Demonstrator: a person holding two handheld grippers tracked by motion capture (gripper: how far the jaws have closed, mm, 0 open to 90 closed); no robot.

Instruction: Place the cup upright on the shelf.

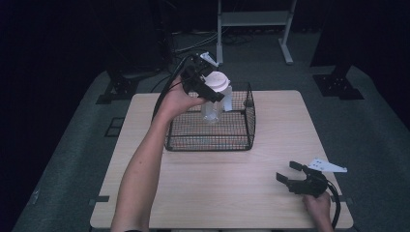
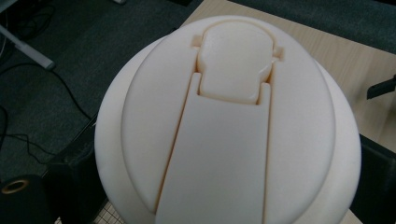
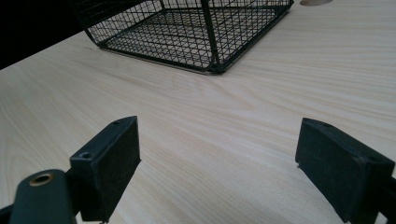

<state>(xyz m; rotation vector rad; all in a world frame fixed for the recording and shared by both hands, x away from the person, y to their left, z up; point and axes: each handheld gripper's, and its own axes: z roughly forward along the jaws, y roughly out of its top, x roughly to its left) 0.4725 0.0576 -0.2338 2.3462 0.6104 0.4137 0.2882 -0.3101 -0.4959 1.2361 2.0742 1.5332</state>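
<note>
Over the basket [image 1: 249, 126] — left gripper [image 1: 209, 92] grips bottle [image 1: 216, 96].

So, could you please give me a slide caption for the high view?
Left gripper holds a white-lidded clear bottle over the black wire basket; right gripper rests open on the wooden table.

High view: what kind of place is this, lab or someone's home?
Likely a lab or recording rig: a bare wooden table on grey carpet, black curtains around, equipment stand legs behind, cables on the floor.
</note>
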